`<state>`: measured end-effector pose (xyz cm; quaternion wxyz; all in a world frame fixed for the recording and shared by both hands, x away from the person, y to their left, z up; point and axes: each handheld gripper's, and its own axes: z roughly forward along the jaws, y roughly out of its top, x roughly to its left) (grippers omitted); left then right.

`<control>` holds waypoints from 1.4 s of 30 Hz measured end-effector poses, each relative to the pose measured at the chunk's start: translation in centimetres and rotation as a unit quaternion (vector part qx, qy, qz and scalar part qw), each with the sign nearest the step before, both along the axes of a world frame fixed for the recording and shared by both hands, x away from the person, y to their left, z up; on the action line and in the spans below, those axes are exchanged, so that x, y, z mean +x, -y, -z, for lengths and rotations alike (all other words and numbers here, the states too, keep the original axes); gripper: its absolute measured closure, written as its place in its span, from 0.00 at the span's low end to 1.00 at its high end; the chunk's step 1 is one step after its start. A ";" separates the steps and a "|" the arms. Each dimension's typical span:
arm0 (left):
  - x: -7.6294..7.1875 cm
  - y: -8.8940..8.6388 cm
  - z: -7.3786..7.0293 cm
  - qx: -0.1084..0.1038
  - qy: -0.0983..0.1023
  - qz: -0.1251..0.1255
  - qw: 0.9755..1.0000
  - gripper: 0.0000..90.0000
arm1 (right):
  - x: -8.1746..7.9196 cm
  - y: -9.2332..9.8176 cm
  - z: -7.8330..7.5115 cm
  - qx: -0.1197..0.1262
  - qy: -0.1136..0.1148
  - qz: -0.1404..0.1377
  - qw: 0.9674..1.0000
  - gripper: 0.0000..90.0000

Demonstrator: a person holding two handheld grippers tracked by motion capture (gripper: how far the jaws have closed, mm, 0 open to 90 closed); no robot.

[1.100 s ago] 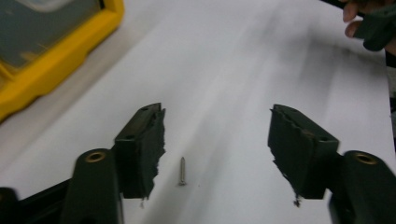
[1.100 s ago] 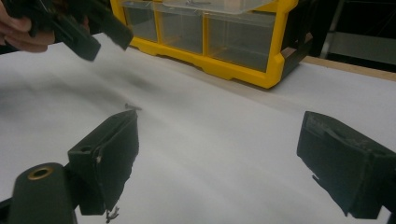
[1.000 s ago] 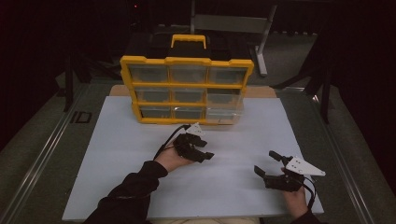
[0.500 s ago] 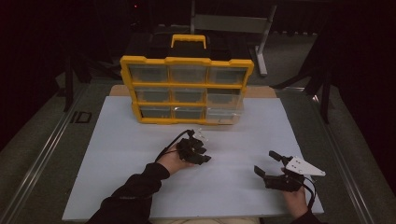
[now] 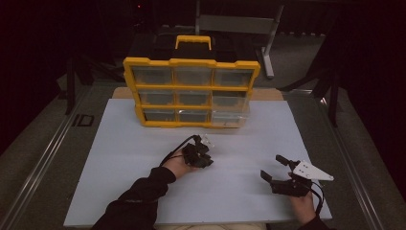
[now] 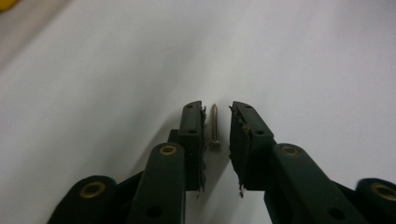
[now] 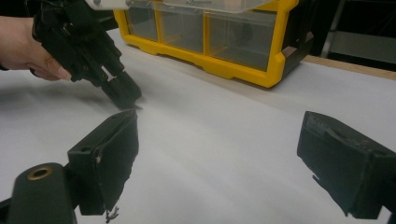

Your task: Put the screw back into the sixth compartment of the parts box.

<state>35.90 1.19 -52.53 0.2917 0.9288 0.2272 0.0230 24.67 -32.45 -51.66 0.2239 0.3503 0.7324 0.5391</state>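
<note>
A small brass-coloured screw [image 6: 214,128] lies on the white sheet [image 6: 303,60], pointing away between the jaws of my left gripper [image 6: 216,108]. The jaws have just been closing around it; a thin gap remains on the right side, so the pads do not clamp it. In the high view the left gripper [image 5: 202,159] points down at the middle of the sheet; the right gripper view catches its tips [image 7: 123,95] on the surface. My right gripper [image 5: 272,166] rests near the front right, jaws wide open [image 7: 219,149] and bare.
A yellow organizer [image 5: 191,63] with clear drawers stands at the back of the white sheet [image 5: 119,182]; its lower right drawer [image 5: 231,114] is pulled out a little. A black frame and metal stand rise behind it. Dark floor lies beyond the sheet's edges.
The left hand has sunk slightly toward the sheet and its jaws have narrowed. The right hand has stayed put.
</note>
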 end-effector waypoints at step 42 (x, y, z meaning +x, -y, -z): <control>-1.5 -0.1 -8.9 -0.066 0.054 0.027 0.996 0.96 | 0.0 0.0 0.0 0.001 0.000 -0.001 1.000 0.14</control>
